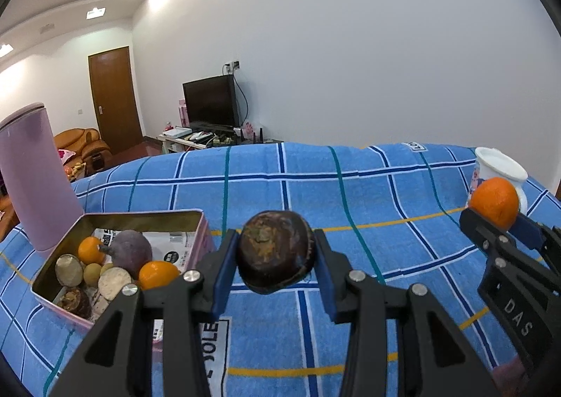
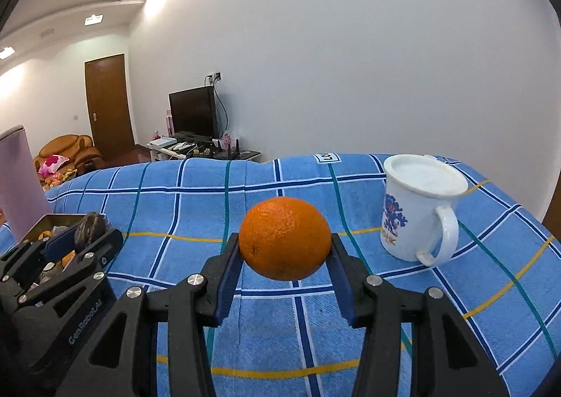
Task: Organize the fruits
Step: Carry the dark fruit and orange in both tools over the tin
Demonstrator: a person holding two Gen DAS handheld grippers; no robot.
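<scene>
1 mug (image 2: 417, 211) beside orange (image 2: 284, 238) — upright

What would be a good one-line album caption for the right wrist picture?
Right gripper fingers clamp a round orange fruit above the blue checked cloth, beside a white lidded mug.

Bright ceiling light, sharp, fisheye-warped edges

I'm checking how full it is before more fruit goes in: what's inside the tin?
The tin holds two small oranges, a purple round fruit, dark and pale round pieces, and printed paper lining the bottom. Whatever lies beneath the pile, and the near corner behind the left gripper, is hidden.
</scene>
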